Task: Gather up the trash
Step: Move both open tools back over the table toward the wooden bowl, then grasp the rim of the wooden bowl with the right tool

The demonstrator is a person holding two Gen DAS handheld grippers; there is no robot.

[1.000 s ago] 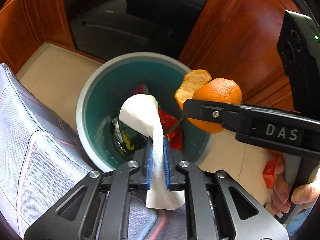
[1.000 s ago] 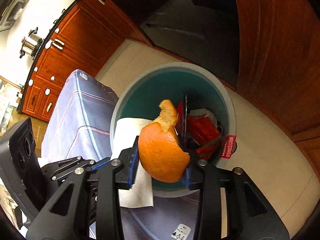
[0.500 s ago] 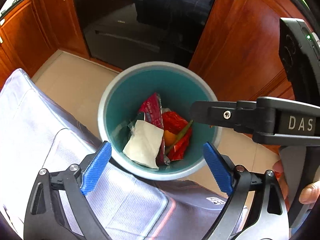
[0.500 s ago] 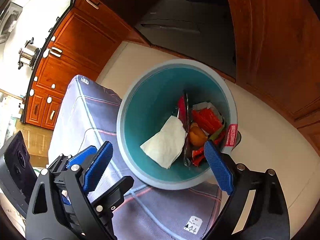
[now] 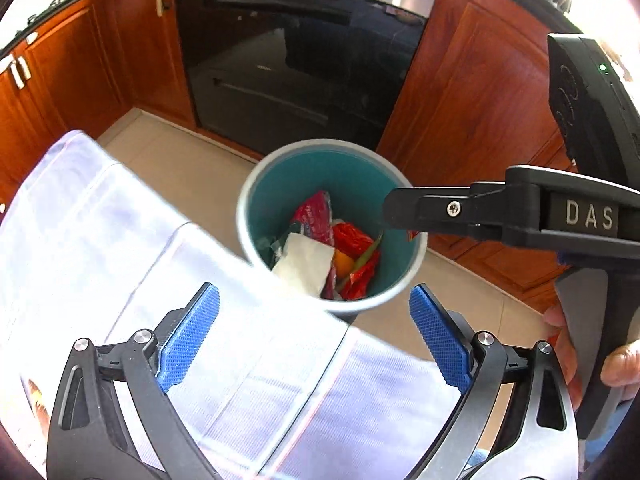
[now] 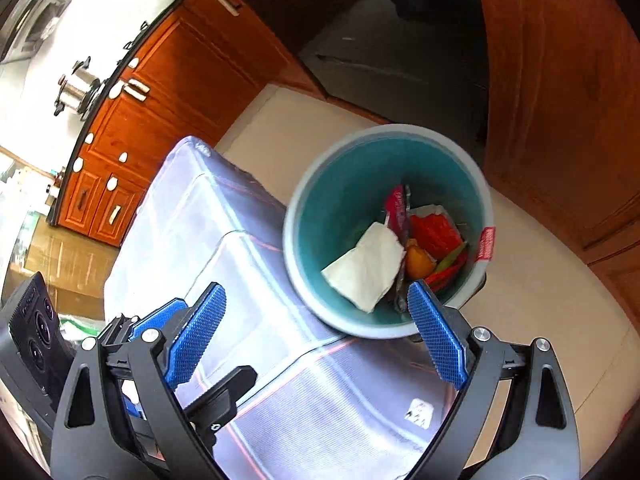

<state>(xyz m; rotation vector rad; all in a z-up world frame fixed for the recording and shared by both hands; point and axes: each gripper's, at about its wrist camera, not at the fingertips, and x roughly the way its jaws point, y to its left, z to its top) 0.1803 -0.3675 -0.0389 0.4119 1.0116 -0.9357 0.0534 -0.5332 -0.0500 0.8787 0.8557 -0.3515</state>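
Observation:
A grey bin with a teal inside [image 5: 280,176] [image 6: 344,200] stands on the floor beside the table. In it lie a white paper napkin [image 5: 306,262] [image 6: 368,266], an orange peel [image 5: 343,261] [image 6: 418,263] and red wrappers [image 5: 314,214] [image 6: 434,232]. My left gripper [image 5: 314,336] is open and empty above the table edge, short of the bin. My right gripper [image 6: 318,330] is open and empty, also above the table edge. Its black finger [image 5: 460,210] reaches over the bin's right rim in the left wrist view.
A pale cloth with thin lines covers the table [image 5: 120,248] [image 6: 208,224]. Wooden cabinets [image 5: 480,92] [image 6: 560,80] and a dark oven door [image 5: 300,72] stand behind the bin. A beige tiled floor [image 6: 540,288] lies around it. A steel pot [image 6: 78,88] sits on the counter.
A second ago my left gripper held the napkin and my right held the orange peel over the bin. Both opened, the items fell in, and both grippers have drawn back and up.

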